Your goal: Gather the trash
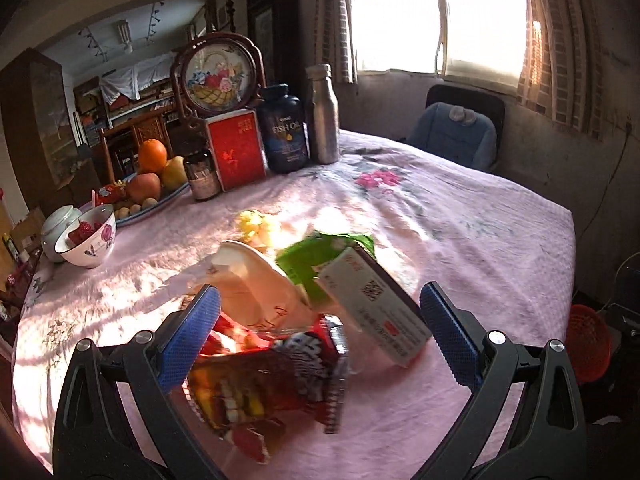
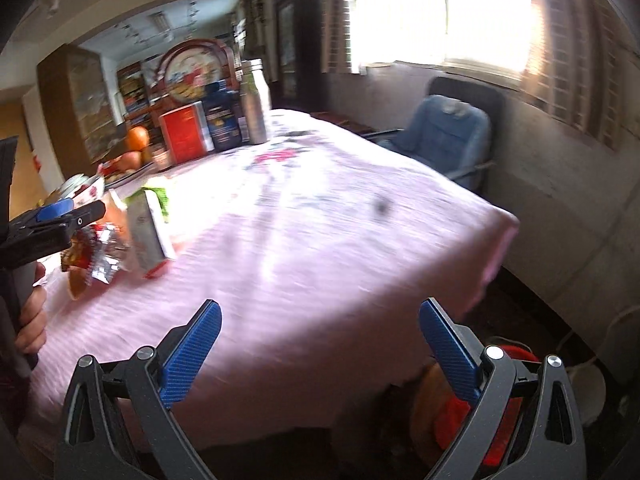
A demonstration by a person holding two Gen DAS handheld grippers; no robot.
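A: What is seen on the left of the bench point(image 1: 460, 208), which is draped in a pink flowered cloth?

B: A white floral bowl point(image 1: 89, 240) is set near the edge, with a plate of fruit point(image 1: 150, 178) behind it. Neither is taken to be trash.

A: And the trash itself?

B: It is heaped in the middle, between the fingers of the left tool point(image 1: 320, 340). A crumpled red foil snack wrapper point(image 1: 264, 380) lies nearest, a white paper cup point(image 1: 256, 284) is tipped behind it, a green packet point(image 1: 320, 260) is tucked further back, and a white printed carton point(image 1: 376, 304) leans to the right.

A: How is the left tool held?

B: Its jaws are spread wide around the heap and nothing is gripped. Whether the blue pads touch anything cannot be told.

A: And the right tool point(image 2: 320, 352)?

B: It is also wide open and empty, poised over the near right edge of the bench. An orange-red basket point(image 2: 472, 412) is glimpsed on the floor below it, though blur hides detail.

A: What could go wrong?

B: If the jaws are closed on so loose a pile, only part is likely to be caught; the slick foil could slip out, or the carton could be pushed aside. The cloth could also be pinched and dragged, and the tall bottles point(image 1: 322, 116) at the back might then be upset.
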